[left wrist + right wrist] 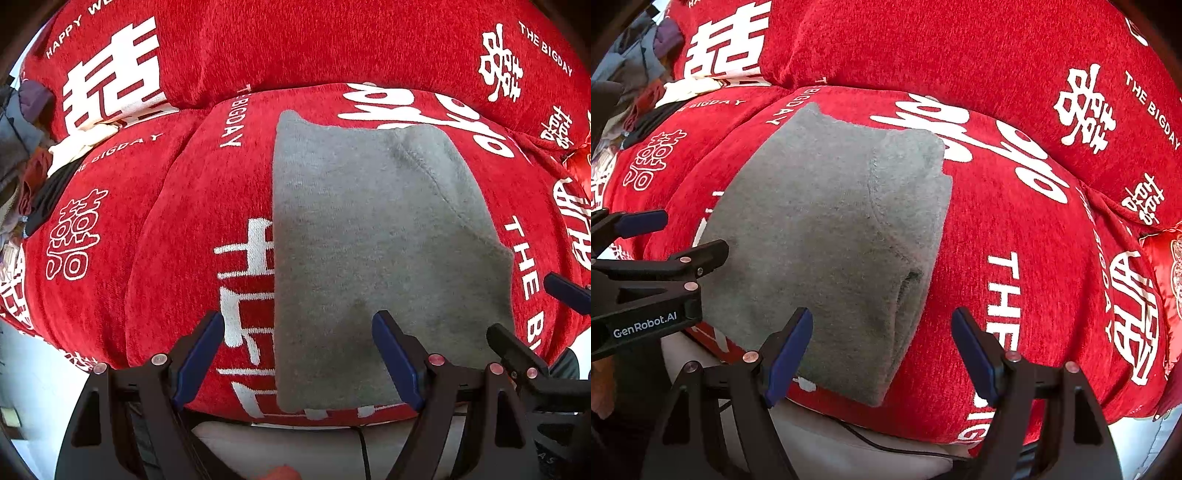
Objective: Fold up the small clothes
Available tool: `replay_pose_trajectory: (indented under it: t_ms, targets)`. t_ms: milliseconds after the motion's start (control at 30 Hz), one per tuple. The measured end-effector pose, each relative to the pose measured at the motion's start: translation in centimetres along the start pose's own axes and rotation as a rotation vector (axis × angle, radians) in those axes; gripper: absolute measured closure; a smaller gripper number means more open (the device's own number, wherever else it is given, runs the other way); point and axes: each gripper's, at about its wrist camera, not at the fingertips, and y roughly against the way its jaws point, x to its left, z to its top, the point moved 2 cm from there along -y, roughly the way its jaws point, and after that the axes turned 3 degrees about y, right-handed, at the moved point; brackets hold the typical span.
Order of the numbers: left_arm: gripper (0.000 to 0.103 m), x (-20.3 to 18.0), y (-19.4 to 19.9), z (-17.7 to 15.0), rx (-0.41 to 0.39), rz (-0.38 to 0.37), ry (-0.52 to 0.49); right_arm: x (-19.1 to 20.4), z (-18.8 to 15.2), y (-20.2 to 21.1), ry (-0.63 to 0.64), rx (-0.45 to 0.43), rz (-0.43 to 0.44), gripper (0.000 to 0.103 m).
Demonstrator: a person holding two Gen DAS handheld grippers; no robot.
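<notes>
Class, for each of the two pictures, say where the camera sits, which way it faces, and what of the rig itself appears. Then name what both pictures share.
Left wrist: on the left gripper, looking steeply down at the grey garment on the red cover; own open jaws show, right gripper at right edge.
Right wrist: on the right gripper, facing down at the garment's right edge; own open jaws, left gripper at left.
Shared: garment, cover, both grippers.

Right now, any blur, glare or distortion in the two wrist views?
Left wrist: heavy fisheye bulge, black corners; grey garment and red cover sharp, a faint shadow ahead of the left gripper, no glare. Right wrist: same bulge, focus crisp, light even; the right gripper frames the garment's folded edge; its jaws stand open.
</notes>
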Motion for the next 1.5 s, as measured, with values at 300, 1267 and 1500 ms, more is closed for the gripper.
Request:
replay_pose_trajectory:
  t_ms: [300, 1267, 1500]
  targets:
    - [0.02, -0.24, -0.07, -0.1, 0.003, 0.004, -0.004, 0.12, -0.03, -0.08, -0.001, 0.002, 0.003, 0.023]
    - [0.02, -0.33, -0.24, -0.13, 0.012, -0.008, -0.016, 0.18, -0.2, -0.07, 0.002, 0.003, 0.004, 0.023]
    - [0.02, 0.02, -0.21, 0.02, 0.01, -0.013, -0.014, 0.24, -0.21, -0.05, 0.001, 0.003, 0.003, 0.023]
